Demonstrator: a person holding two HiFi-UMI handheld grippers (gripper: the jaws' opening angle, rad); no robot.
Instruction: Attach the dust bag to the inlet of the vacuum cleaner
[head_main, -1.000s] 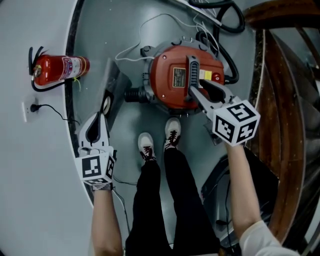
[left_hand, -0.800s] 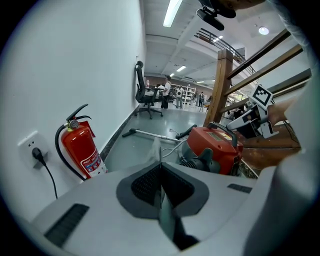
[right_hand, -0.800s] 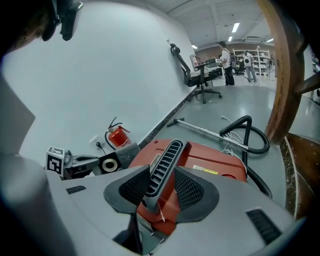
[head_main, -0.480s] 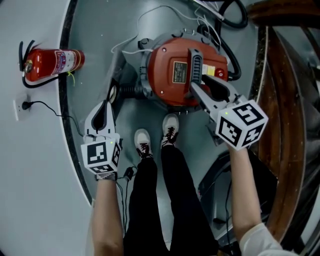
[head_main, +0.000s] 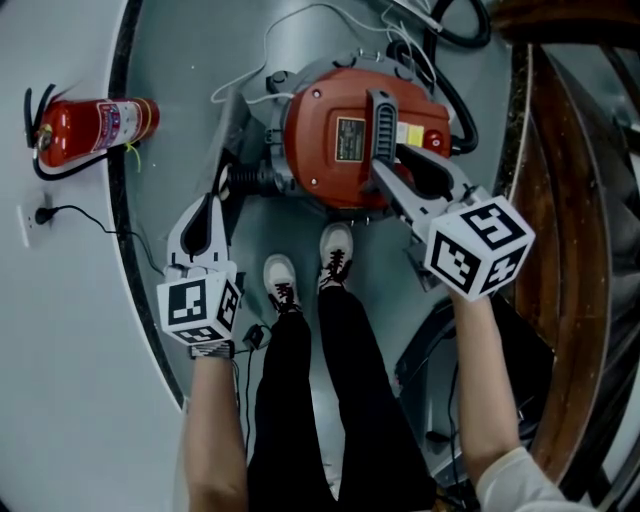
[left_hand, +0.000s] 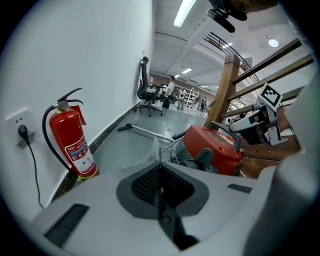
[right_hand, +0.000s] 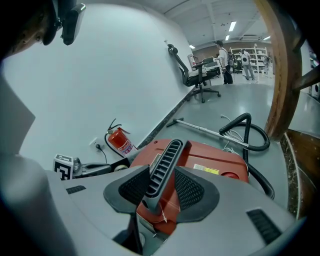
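Observation:
The red vacuum cleaner (head_main: 345, 135) stands on the grey floor just beyond my feet. Its dark handle (head_main: 382, 125) runs across the top. My right gripper (head_main: 395, 172) reaches over the lid. The handle (right_hand: 165, 167) lies between its jaws, which have just been opening; a small gap shows beside the right pad. The black ribbed inlet (head_main: 245, 182) sticks out of the vacuum's left side. My left gripper (head_main: 212, 200) is shut and empty, its tip a short way from the inlet. In the left gripper view a thin pale sheet (left_hand: 150, 150) lies by the vacuum (left_hand: 212, 150); I cannot tell whether it is the dust bag.
A red fire extinguisher (head_main: 90, 125) leans by the wall at left, near a socket with a plug (head_main: 40, 212). A black hose (head_main: 460, 30) and white cable (head_main: 290, 25) lie behind the vacuum. A wooden stair rail (head_main: 560, 200) stands at right. A metal wand (right_hand: 200, 127) lies on the floor.
My left gripper has come closer to the vacuum's inlet. The right gripper has stayed over the handle.

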